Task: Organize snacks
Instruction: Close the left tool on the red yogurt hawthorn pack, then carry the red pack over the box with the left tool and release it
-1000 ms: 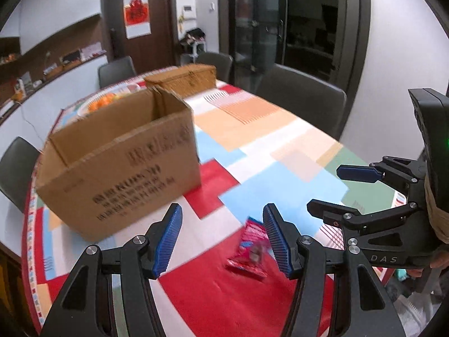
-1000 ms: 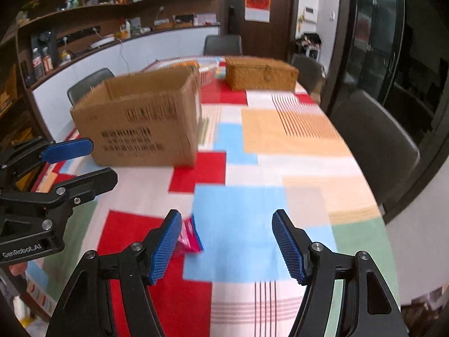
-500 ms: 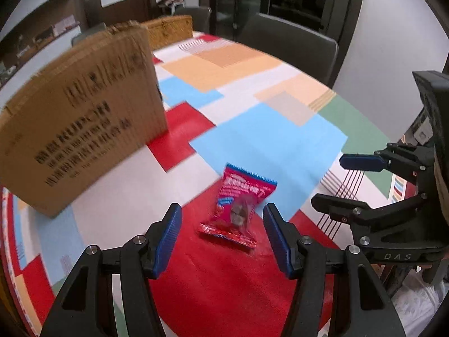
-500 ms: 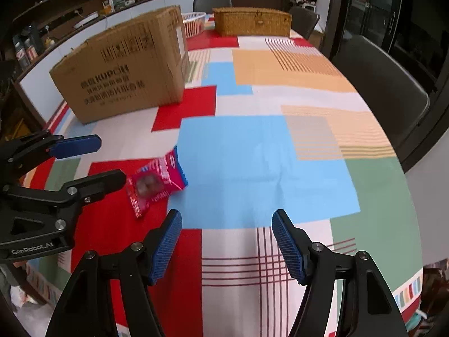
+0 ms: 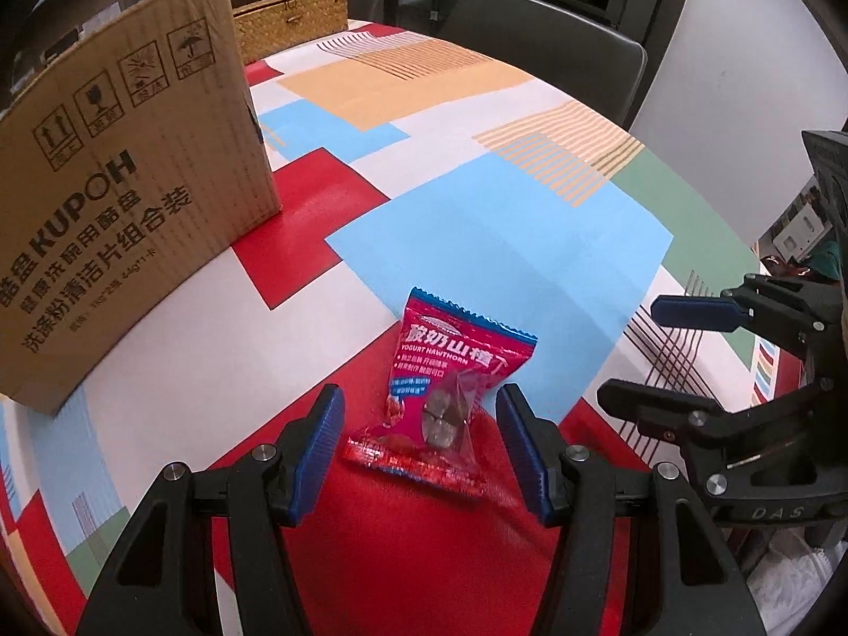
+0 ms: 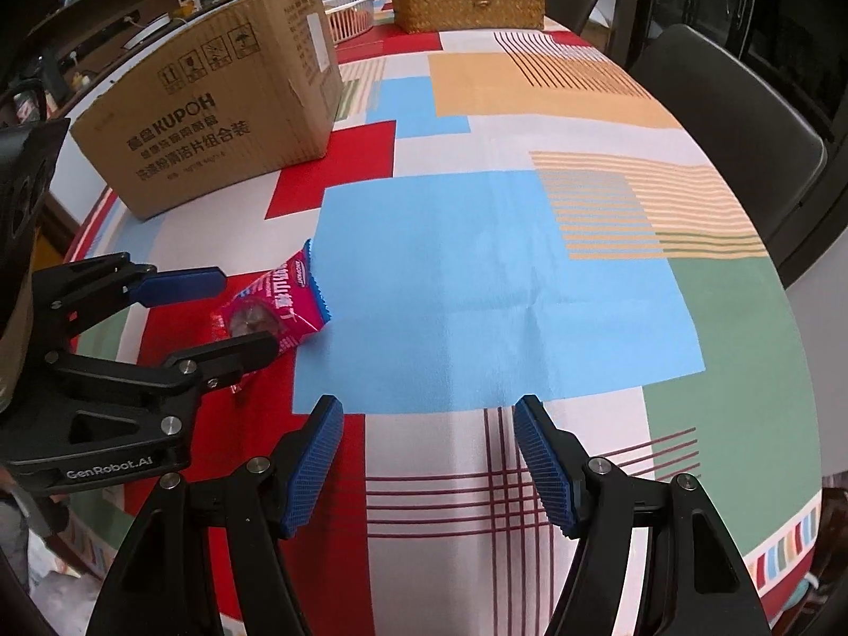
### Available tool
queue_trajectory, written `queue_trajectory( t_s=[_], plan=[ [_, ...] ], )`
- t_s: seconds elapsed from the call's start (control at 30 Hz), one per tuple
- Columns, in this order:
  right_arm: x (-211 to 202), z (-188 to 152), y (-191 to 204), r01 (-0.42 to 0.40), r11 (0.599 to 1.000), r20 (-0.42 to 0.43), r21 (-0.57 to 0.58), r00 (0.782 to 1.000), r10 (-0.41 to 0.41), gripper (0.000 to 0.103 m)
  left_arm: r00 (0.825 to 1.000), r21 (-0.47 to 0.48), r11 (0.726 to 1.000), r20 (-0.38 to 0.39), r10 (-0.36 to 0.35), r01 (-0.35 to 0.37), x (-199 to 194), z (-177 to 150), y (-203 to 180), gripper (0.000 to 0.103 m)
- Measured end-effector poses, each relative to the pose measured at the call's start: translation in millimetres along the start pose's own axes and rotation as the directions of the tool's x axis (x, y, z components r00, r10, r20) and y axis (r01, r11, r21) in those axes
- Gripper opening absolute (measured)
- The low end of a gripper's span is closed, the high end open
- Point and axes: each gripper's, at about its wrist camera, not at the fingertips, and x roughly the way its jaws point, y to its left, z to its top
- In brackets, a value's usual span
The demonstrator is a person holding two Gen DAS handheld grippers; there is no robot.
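A pink-red yogurt hawthorn snack packet [image 5: 445, 397] lies flat on the red patch of the tablecloth; it also shows in the right wrist view [image 6: 275, 307]. My left gripper [image 5: 421, 450] is open, low over the table, its blue pads on either side of the packet's near end without touching it. In the right wrist view the left gripper [image 6: 233, 312] straddles the packet. My right gripper [image 6: 426, 456] is open and empty, over the striped white patch to the right of the packet. A brown cardboard box [image 5: 122, 191] stands at the left.
A woven wicker box [image 6: 466, 2] and a white basket [image 6: 347, 13] stand at the table's far end. Dark chairs [image 6: 731, 116] line the right side. The patchwork tablecloth [image 6: 503, 275] covers the table, whose edge is close in front.
Both grippers have dropped lower and moved forward. My left gripper has closed in on the packet, which now lies between its open pads. The box looms larger at left.
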Motion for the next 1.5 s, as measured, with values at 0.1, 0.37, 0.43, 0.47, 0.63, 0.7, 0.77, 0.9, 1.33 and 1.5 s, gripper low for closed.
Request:
queue_trajectory(
  t_s=[0.1,0.37,0.43,0.47,0.63,0.7,0.77,0.9,1.33,1.5],
  plan=[
    [3,0,-2,-0.008,1.0,-0.011,0.013,1.0,0.008,0.067,1.0,-0.009,1.0,-0.005,-0.01,0.01,5,1,-1,0.058],
    [8,1,-5,-0.024,0.999,-0.026,0.028,0.999,0.025,0.067,0.999,-0.024,0.999,-0.012,-0.043,0.043,13,-1,-2,0.038],
    [9,1,-6,-0.028,0.999,-0.03,0.03,0.999,0.029,0.067,0.999,-0.031,0.998,-0.011,-0.053,0.053,12,-3,-2,0.036],
    [10,1,-6,-0.03,0.999,-0.031,0.03,0.999,0.031,0.067,0.998,-0.034,0.998,-0.01,-0.055,0.054,11,-3,-2,0.035],
    [8,2,-3,-0.027,0.999,-0.025,0.019,0.999,0.027,0.067,0.999,-0.067,0.997,0.012,-0.045,0.046,3,-7,-1,0.033],
    [5,3,-2,-0.025,1.0,-0.012,0.018,1.0,0.026,0.067,0.999,-0.082,0.996,0.032,-0.043,0.046,-5,-9,-1,0.032],
    [2,5,-1,-0.022,1.0,0.001,0.015,1.0,0.022,0.067,0.998,-0.088,0.995,0.047,-0.035,0.039,-12,-10,-1,0.032],
    [-3,9,3,-0.021,1.0,0.022,0.006,1.0,0.021,0.067,0.996,-0.109,0.994,0.085,-0.01,0.019,-28,-12,2,0.032],
    [-37,37,35,0.003,0.997,0.156,-0.077,0.988,0.009,0.067,0.971,-0.2,0.979,0.221,0.088,-0.043,-81,-12,30,0.032],
    [-49,48,45,0.018,0.995,0.206,-0.099,0.979,0.003,0.067,0.95,-0.22,0.971,0.274,0.153,-0.093,-103,-12,40,0.032]
  ],
)
